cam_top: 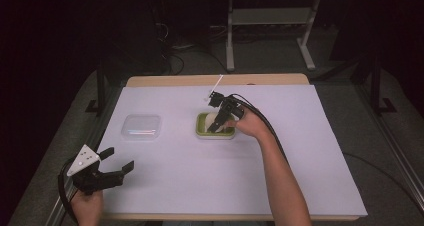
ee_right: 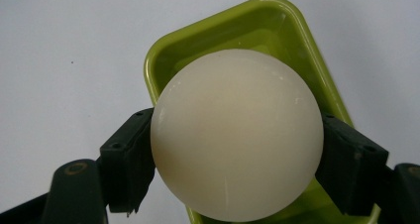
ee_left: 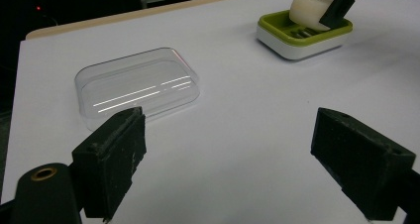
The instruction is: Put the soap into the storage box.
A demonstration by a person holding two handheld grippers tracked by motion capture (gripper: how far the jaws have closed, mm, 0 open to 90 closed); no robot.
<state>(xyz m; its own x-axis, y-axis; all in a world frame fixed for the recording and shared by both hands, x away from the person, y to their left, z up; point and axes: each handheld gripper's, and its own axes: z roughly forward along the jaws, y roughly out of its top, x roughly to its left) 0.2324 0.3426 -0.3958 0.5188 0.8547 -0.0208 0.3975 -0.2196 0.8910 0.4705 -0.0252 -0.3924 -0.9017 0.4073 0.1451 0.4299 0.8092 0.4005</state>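
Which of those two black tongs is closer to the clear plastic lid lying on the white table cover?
The left tongs: they sit open just short of the clear plastic lid. The right tongs are farther off, holding the cream bar of soap at the green soap dish.

— What do the grippers look like?
— Left gripper point(cam_top: 116, 162): black jaws, grey three-cornered plate, brass screw. Right gripper point(cam_top: 216, 123): black, thick black cable point(cam_top: 265, 123) trailing. Bare forearms, no sleeves.

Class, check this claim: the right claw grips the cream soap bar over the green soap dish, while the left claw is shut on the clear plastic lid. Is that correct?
Not quite. The left claw is open and holds nothing; the left gripper view shows the clear plastic lid lying apart on the table. The right claw does grip the soap bar over the green soap dish.
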